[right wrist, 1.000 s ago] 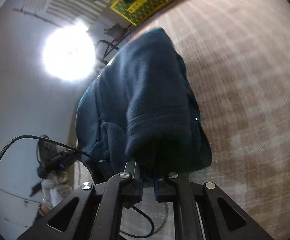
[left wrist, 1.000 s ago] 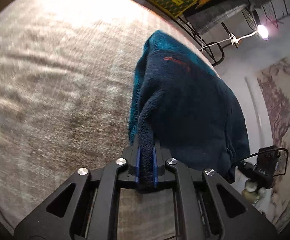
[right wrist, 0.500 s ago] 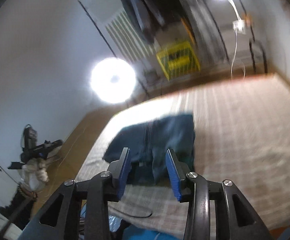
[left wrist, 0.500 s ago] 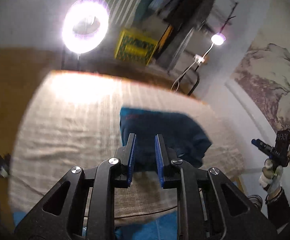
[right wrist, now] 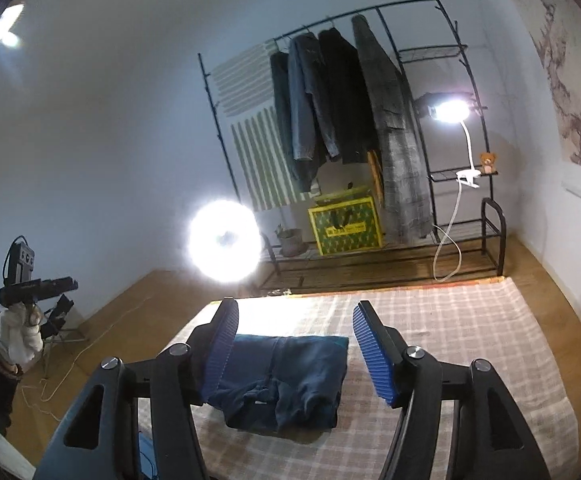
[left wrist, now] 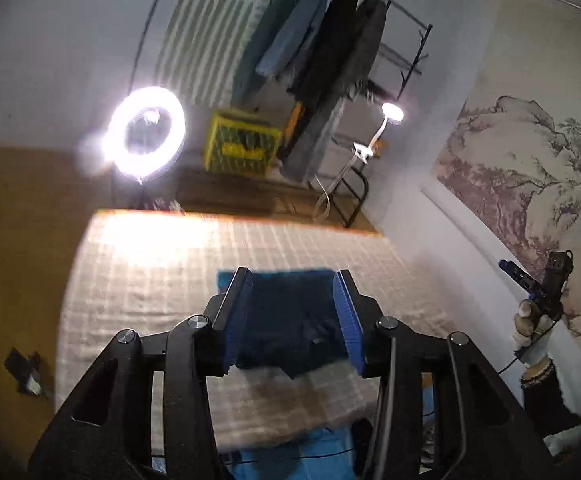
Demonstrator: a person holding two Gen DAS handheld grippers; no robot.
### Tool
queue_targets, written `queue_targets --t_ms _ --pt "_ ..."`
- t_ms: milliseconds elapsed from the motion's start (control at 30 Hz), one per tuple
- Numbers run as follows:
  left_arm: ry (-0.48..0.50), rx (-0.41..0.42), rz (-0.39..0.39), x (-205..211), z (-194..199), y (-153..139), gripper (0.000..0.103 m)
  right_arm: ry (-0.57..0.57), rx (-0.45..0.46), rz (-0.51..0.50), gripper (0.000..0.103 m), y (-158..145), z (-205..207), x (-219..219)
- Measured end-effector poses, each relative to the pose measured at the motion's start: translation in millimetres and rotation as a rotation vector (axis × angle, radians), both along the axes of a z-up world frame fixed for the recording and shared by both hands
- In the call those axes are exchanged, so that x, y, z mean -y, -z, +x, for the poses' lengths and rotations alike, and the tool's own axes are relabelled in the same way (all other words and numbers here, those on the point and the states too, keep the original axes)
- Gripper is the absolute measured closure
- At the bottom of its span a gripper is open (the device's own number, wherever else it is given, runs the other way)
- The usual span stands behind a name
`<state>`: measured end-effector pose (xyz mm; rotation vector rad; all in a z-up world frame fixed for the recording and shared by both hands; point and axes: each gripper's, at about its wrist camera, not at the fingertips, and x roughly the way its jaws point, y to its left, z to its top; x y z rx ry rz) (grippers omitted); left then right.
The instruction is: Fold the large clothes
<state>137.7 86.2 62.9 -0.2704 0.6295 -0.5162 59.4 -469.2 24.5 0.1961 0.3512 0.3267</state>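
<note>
Judging by its compact shape, we count the blue fleece [right wrist: 290, 376] folded; it lies on the checked bed cover [right wrist: 470, 340]. Our left gripper [left wrist: 295, 316] and right gripper [right wrist: 296, 350] hover above it, spread and empty. Little remains beyond tidying.

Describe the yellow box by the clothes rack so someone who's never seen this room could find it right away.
Start at the black metal clothes rack against the far wall, beyond the checked bed cover. The yellow box stands on the rack's low shelf, under the hanging dark coats. It is the only bright yellow thing there, patterned in dark green, beside a small plant pot.
</note>
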Motion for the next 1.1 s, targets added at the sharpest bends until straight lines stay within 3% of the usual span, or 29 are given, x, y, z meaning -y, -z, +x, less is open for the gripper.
queue_targets --t_ms 167,200,233,333,433,533,600,667,733,933,1000,1033,1067,1100 --pt "-0.01 0.019 0.02 15.3 8.0 7.2 0.06 0.031 -0.021 -0.038 0.039 3.0 4.9 11.8" --pt "-0.006 0.017 0.021 18.6 8.8 12.8 0.06 0.04 -0.021 -0.052 0.035 4.5 9.3 11.9" --pt "0.009 0.005 0.019 29.0 14.5 23.8 0.06 0.044 -0.029 -0.059 0.03 8.0 13.0 12.1" --pt "0.064 -0.034 0.006 60.0 28.8 62.5 0.06 0.042 -0.098 -0.023 0.03 34.8 37.8 10.1" --pt "0.147 -0.124 0.018 102.7 47.6 117.5 0.057 0.012 -0.205 0.071 0.03 79.4 70.9 5.0" --pt "0.213 -0.216 0.072 147.2 63.9 172.7 0.057 -0.038 -0.304 0.171 0.03 125.1 100.7 -1.0" --pt "0.245 -0.242 0.151 177.6 72.6 205.1 0.057 -0.061 -0.363 0.208 0.03 153.2 117.4 -5.2" --pt "0.274 -0.218 0.295 209.4 79.8 233.6 0.057 -0.065 -0.426 0.22 0.03 180.6 134.3 -10.0" --pt "0.308 -0.21 0.385 232.8 86.7 254.6 0.057 -0.07 -0.475 0.239 0.03 203.2 150.6 -10.9" --pt "0.342 -0.163 0.531 267.7 100.9 293.6 0.057 -0.054 -0.59 0.382 0.03 266.2 181.2 4.8" --pt "0.361 -0.126 0.567 277.2 101.9 301.4 0.063 -0.056 -0.635 0.412 0.03 281.1 192.3 8.5" --pt "0.381 -0.119 0.567 278.9 102.1 304.5 0.077 -0.059 -0.646 0.427 0.032 286.9 195.8 10.3" --pt "0.395 -0.117 0.57 281.2 101.3 306.9 0.081 -0.07 -0.655 0.445 0.035 292.8 199.0 11.3" --pt "0.405 -0.11 0.578 281.7 99.6 307.1 0.086 -0.091 -0.665 0.461 0.054 298.0 201.5 11.1"
